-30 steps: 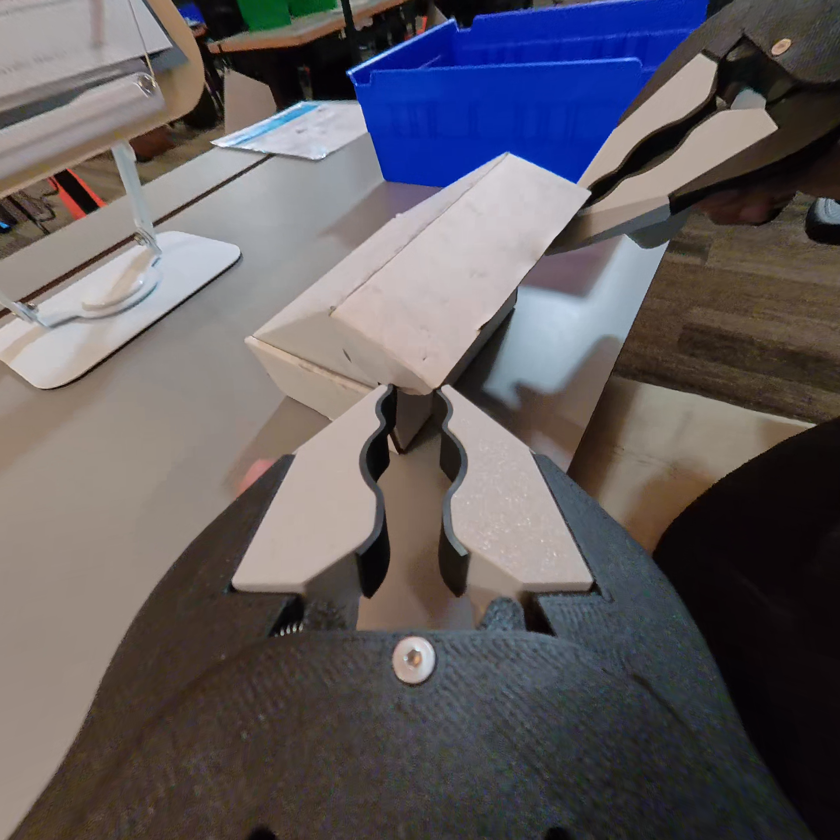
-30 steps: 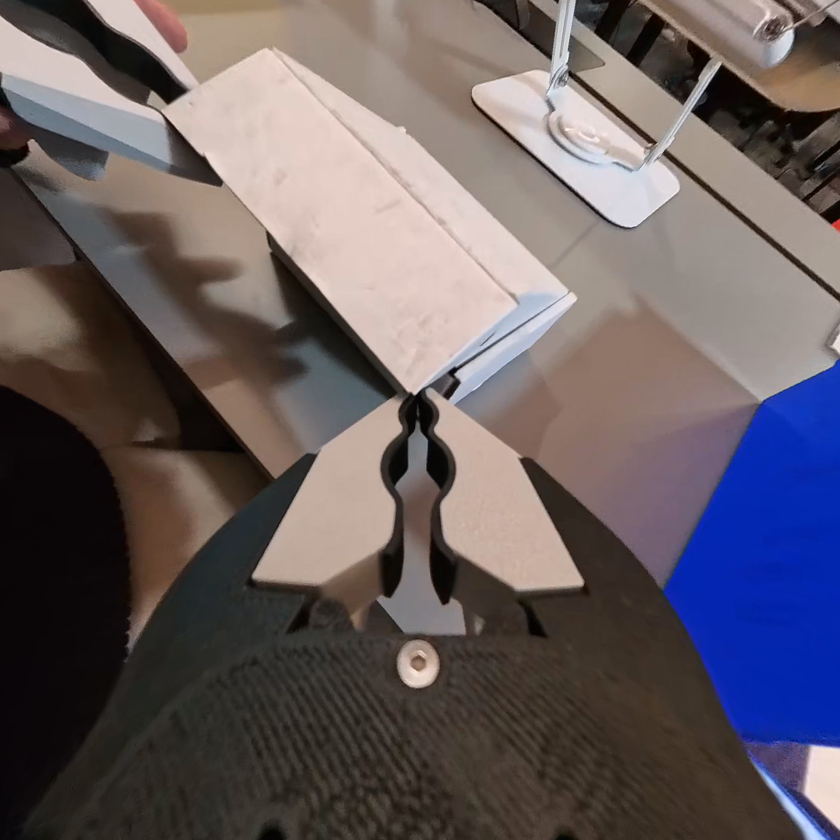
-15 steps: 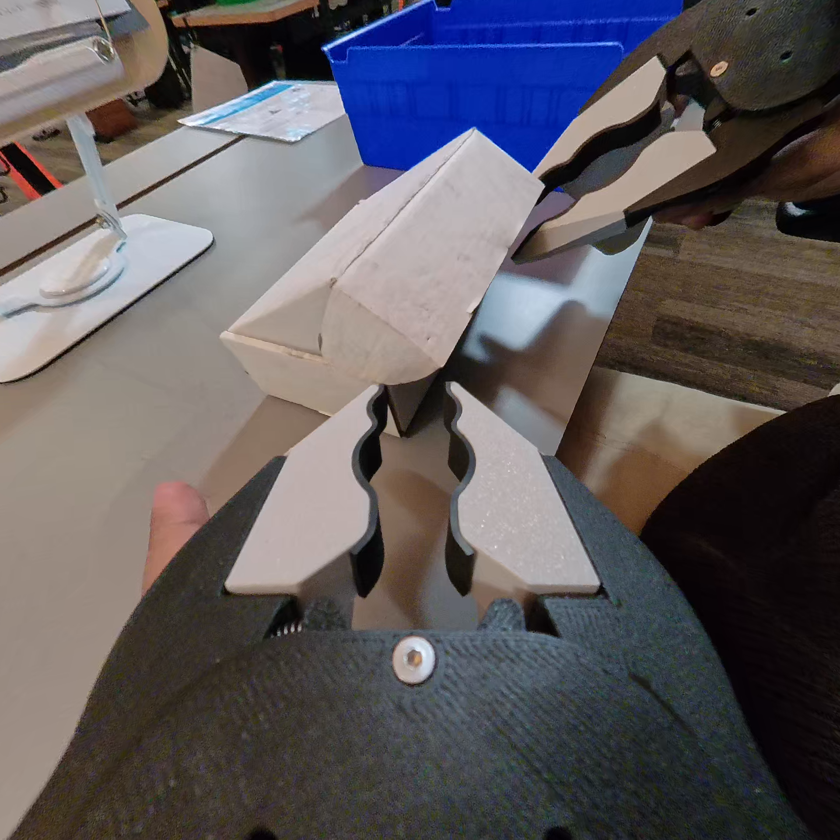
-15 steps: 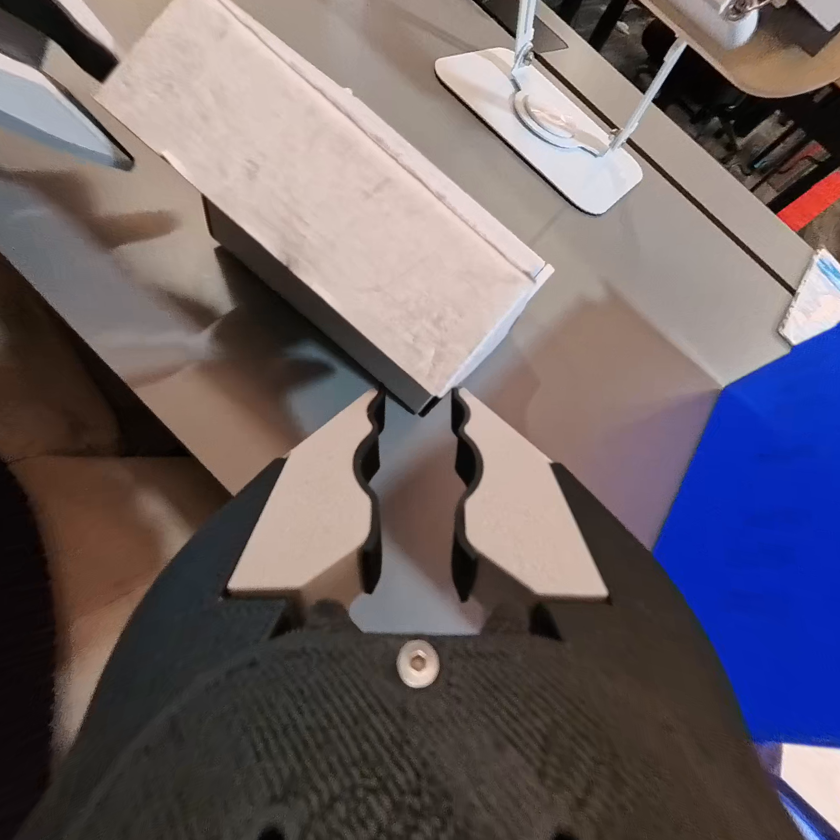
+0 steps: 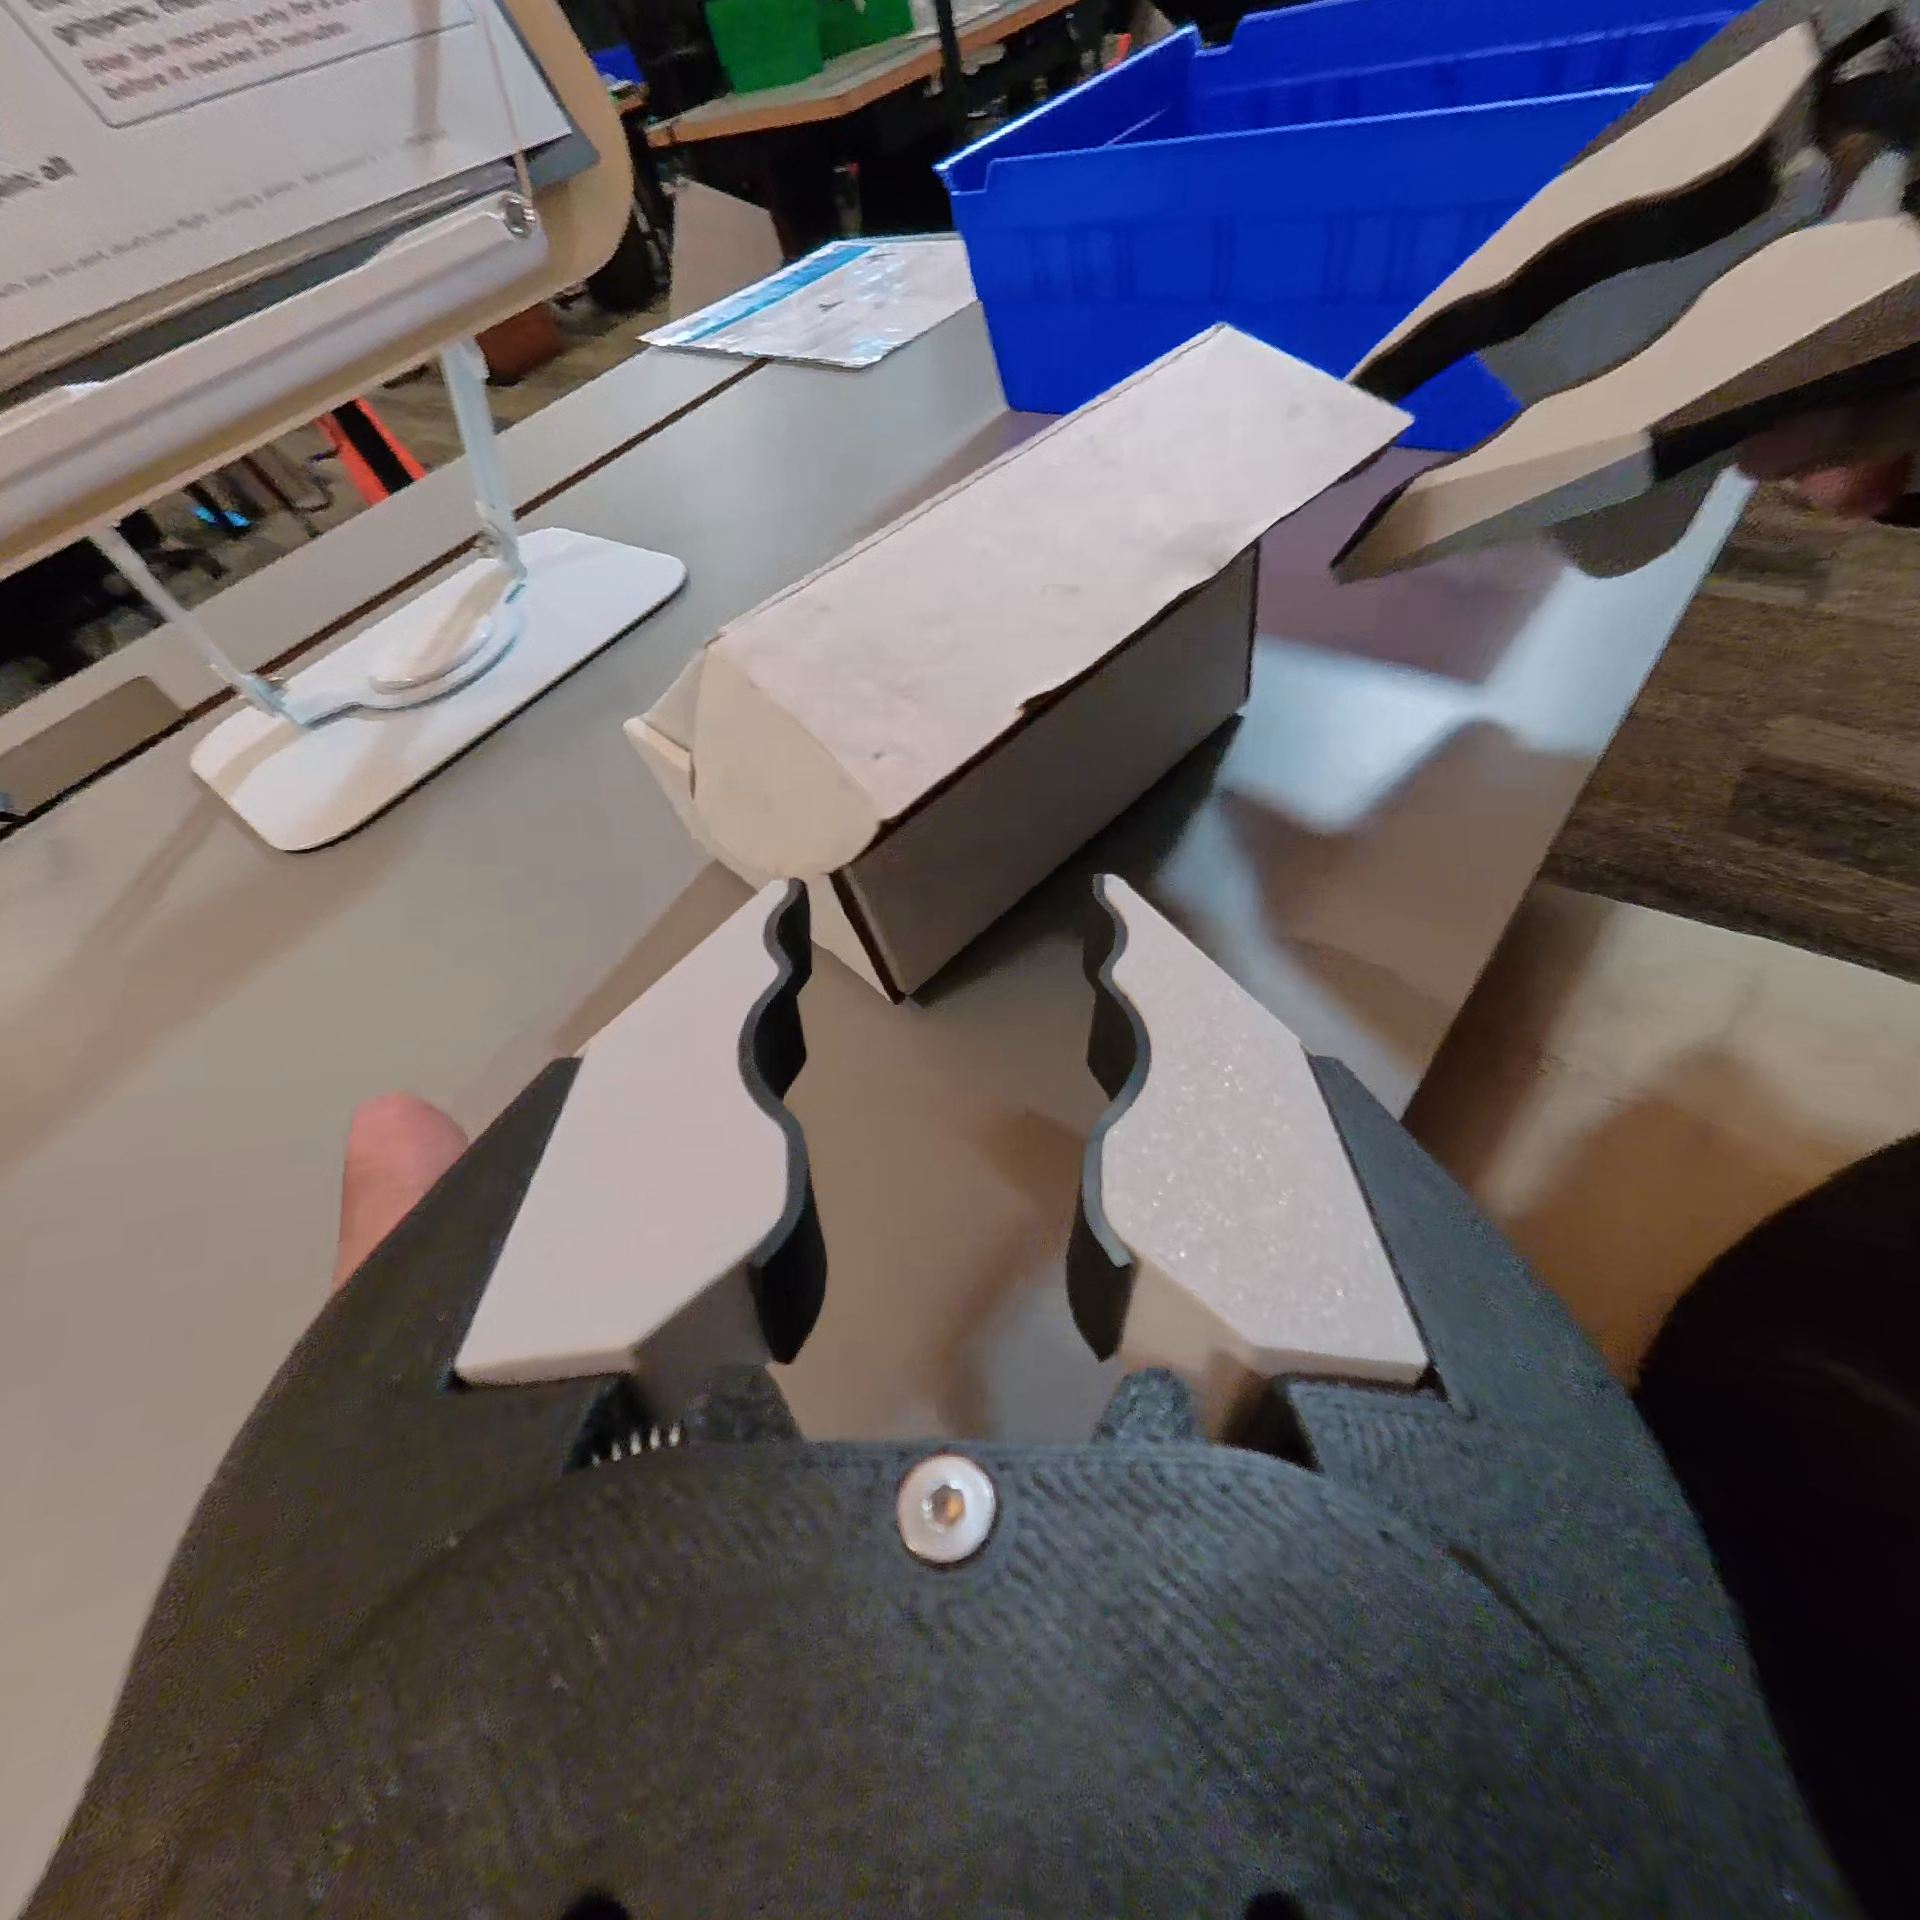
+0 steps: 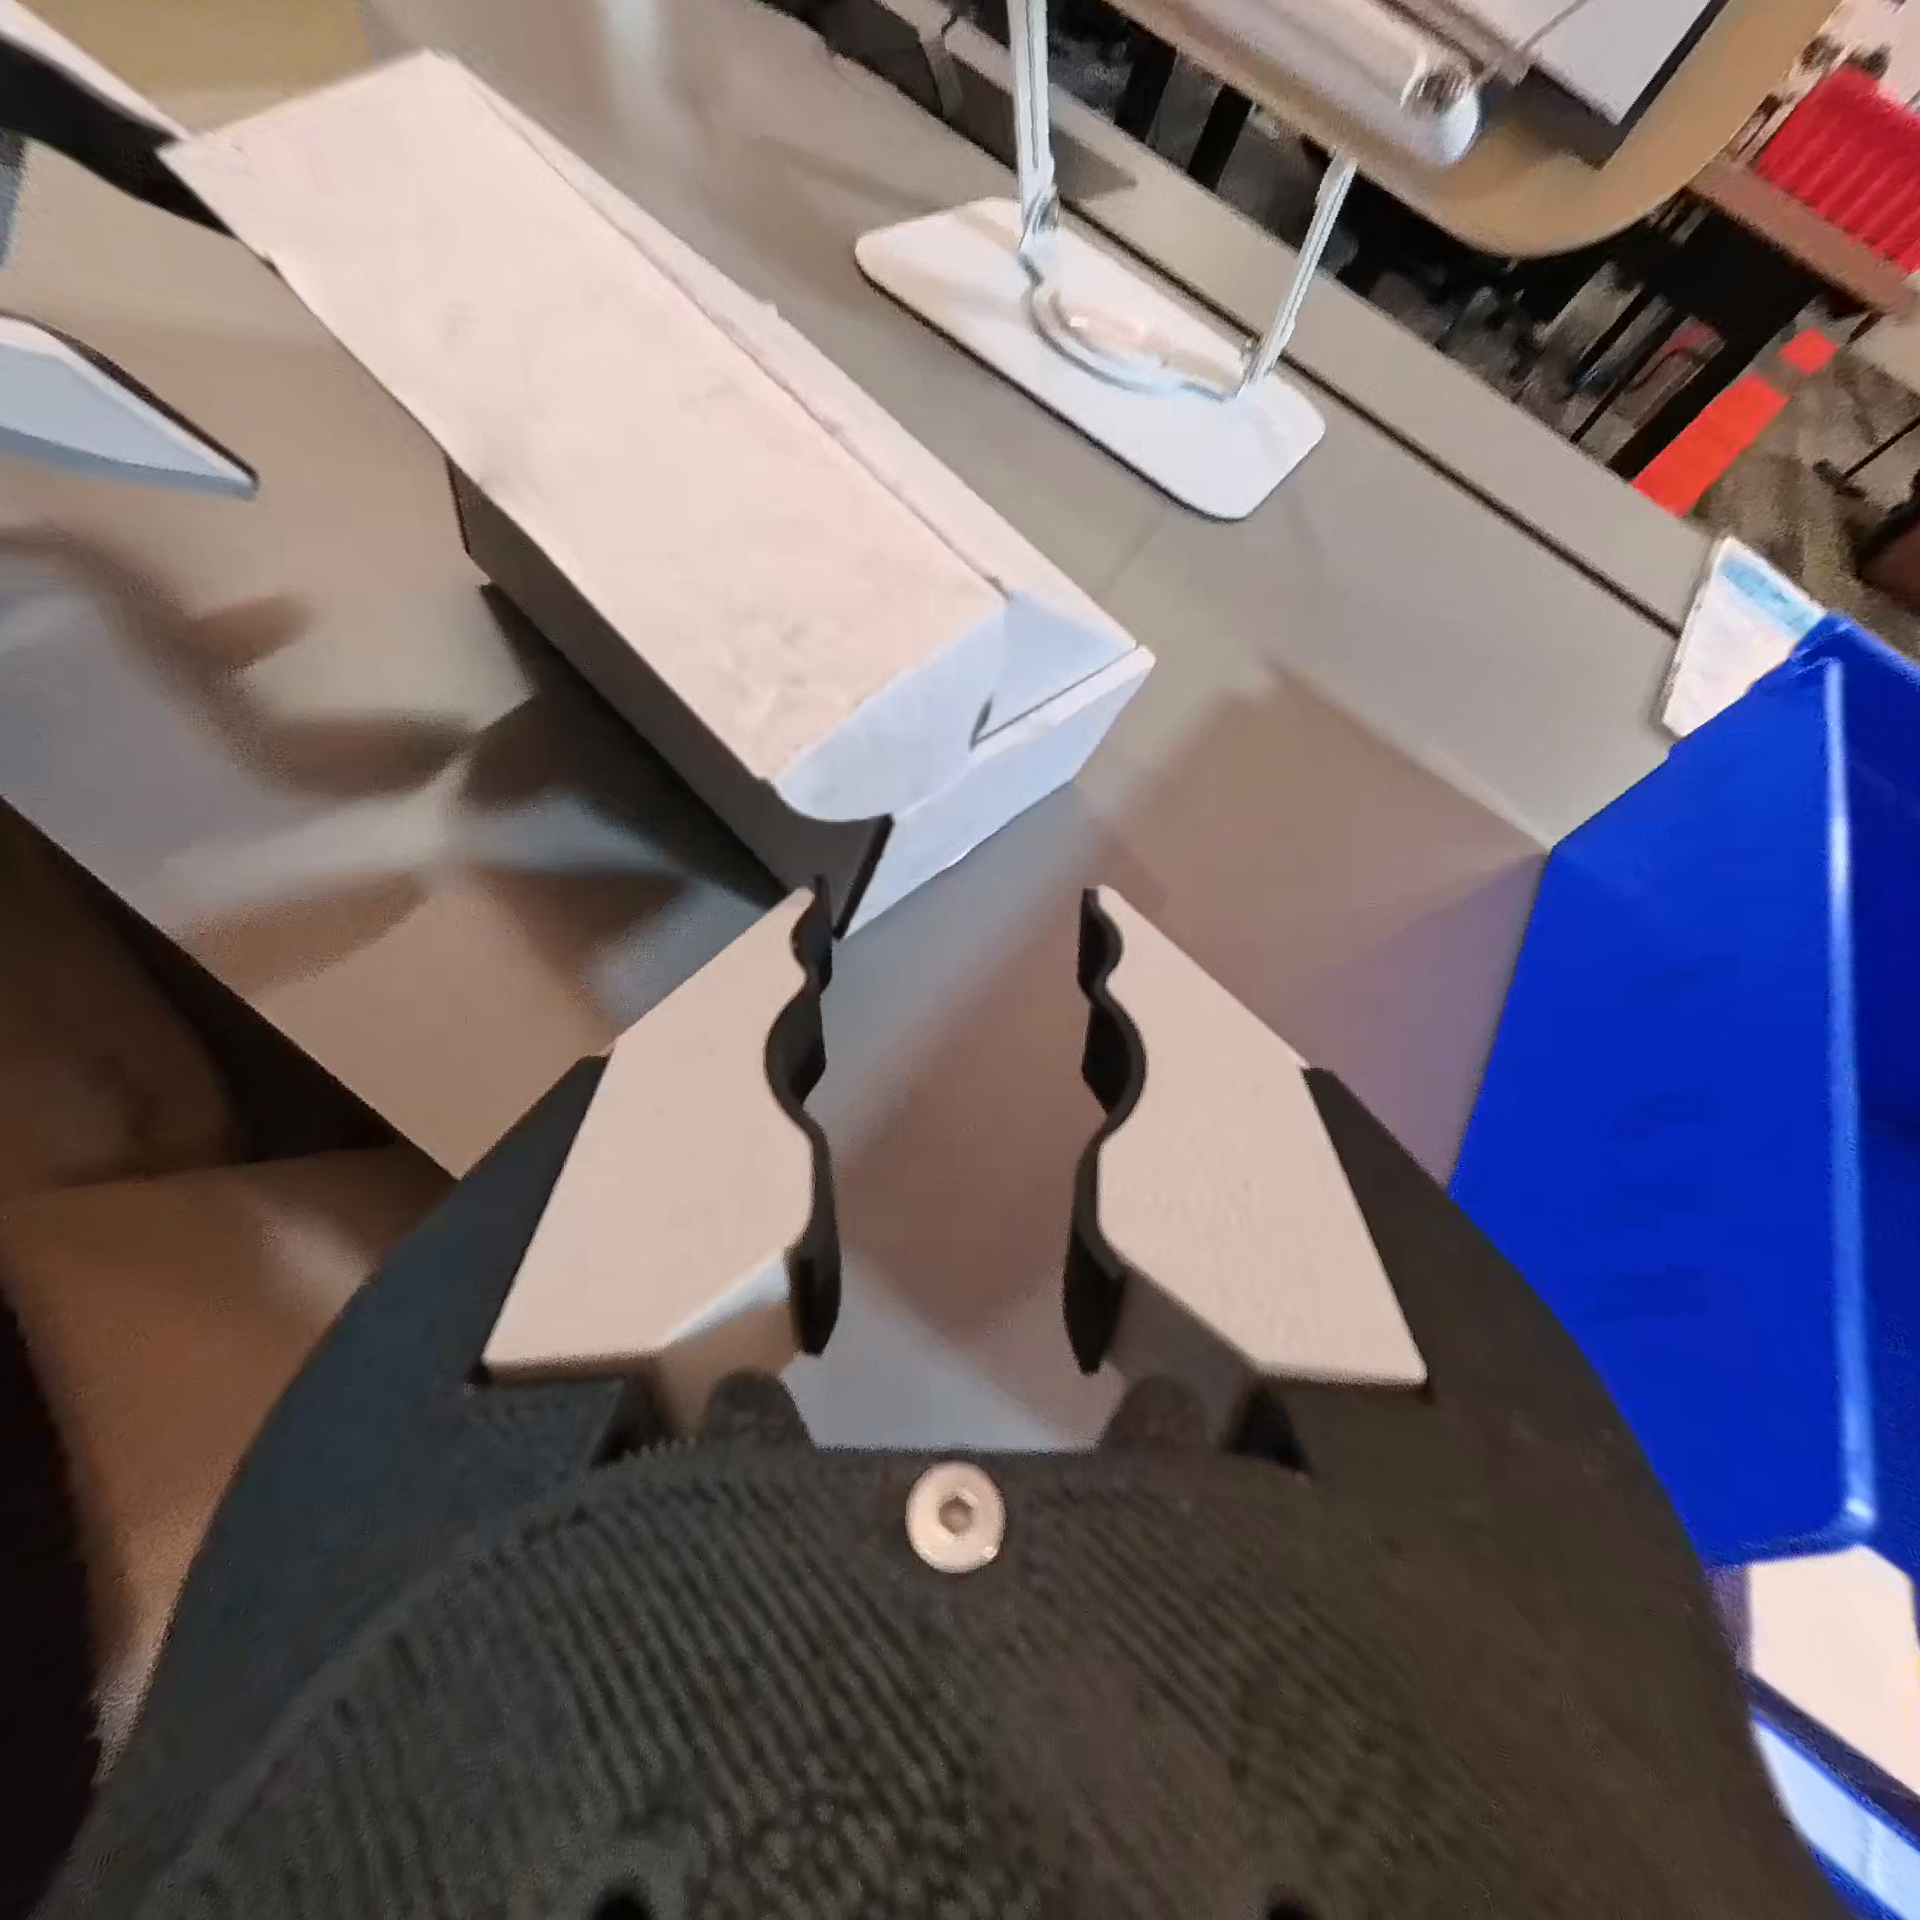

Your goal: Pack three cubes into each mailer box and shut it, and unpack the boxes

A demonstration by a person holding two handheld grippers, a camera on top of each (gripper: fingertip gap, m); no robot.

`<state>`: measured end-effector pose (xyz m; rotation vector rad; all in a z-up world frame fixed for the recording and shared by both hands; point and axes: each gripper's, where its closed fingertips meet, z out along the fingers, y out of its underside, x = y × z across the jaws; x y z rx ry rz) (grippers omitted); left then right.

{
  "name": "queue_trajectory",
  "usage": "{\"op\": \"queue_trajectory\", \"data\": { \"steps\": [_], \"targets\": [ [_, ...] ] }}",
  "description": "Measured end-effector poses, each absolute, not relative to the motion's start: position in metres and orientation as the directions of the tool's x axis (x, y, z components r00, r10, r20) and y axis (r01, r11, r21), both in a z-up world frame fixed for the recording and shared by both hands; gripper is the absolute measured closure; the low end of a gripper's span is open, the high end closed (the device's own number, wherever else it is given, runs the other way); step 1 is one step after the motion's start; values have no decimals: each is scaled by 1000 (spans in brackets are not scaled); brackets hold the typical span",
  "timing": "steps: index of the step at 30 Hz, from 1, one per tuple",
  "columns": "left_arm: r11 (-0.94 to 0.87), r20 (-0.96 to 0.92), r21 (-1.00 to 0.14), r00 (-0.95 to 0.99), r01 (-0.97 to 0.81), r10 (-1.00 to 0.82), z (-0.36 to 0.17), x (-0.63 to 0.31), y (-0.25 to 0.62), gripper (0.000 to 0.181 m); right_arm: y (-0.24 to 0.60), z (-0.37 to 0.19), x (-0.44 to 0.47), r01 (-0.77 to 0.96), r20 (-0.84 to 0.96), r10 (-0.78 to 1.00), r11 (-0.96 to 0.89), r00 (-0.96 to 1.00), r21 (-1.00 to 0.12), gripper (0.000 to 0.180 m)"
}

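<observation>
Here the mailer box (image 5: 997, 644) lies closed on the grey table (image 5: 260, 997) near its front edge, so both ends are easy to reach. The left gripper (image 5: 945, 914) waits at one end and the right gripper (image 6: 951, 914) at the other, both with jaws apart and empty, probably having let go. Behind stands the blue bin (image 5: 1226, 229), likely for storing boxes.

I see printed lines on a white sheet (image 5: 208, 94) clipped to a stand (image 5: 436, 675) on the tabletop (image 5: 156, 1039); the box (image 5: 997, 582) looks unmarked from here
</observation>
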<state>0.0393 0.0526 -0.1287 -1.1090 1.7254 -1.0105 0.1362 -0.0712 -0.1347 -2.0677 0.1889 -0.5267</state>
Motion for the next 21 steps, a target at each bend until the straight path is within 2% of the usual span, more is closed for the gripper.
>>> {"op": "queue_trajectory", "data": {
  "steps": [7, 11, 17, 21],
  "targets": [
    [268, -248, -923, -105, -277, -963, -124, 46, 80, 109, -64, -132, 127, 153, 364, -302, -546, 881, -824, 133],
    [269, -247, -925, -111, -270, -963, -124, 48, 82, 107, -55, -127, 115, 195, 382, -274, -525, 883, -828, 132],
    [371, -369, -894, -54, -252, -928, -123, 64, 91, 121, -44, -125, 115, 255, 447, -268, -533, 854, -807, 133],
    [372, -358, -910, -105, -181, -928, -116, 61, 78, 141, -42, -115, 111, 301, 478, -272, -501, 835, -811, 146]
  ]
}}
